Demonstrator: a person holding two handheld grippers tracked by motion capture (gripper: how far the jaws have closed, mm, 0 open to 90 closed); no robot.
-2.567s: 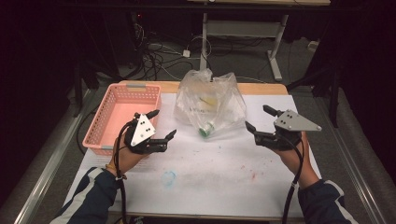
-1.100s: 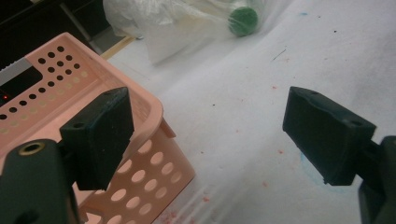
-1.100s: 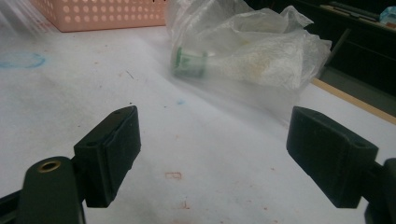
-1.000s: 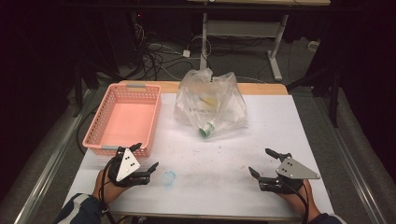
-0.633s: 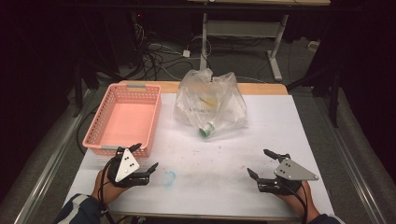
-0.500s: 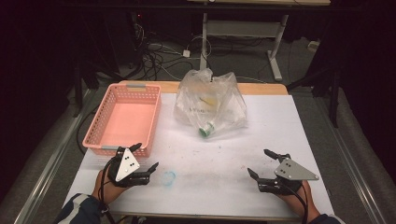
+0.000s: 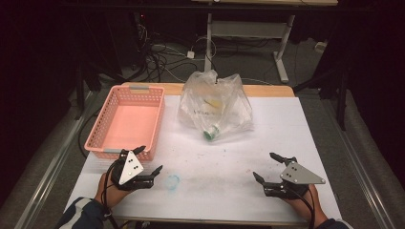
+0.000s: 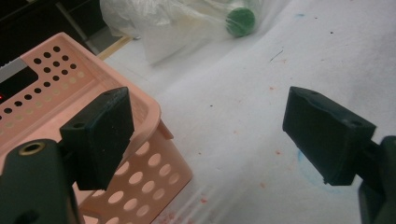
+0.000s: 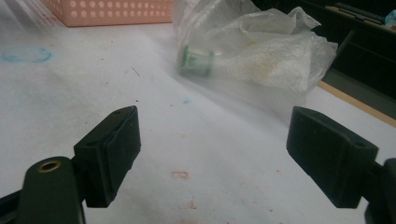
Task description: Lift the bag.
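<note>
White stained table top [image 7: 229, 157] is sitting in a dark, cable-strewn room; left gripper [image 7: 148, 161] and right gripper [image 7: 267, 168] are both gaping wide, gripping nothing.

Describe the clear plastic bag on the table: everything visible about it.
The bag is thin, clear, crinkled plastic, bunched at the top and slumped on the white table cover near the far edge, right of the pink basket. Inside lies what looks like a bottle on its side, its green cap pointing toward the person, plus something yellowish. Faint print shows on the film. Neither gripper touches it; both sit near the front edge, jaws open.
</note>
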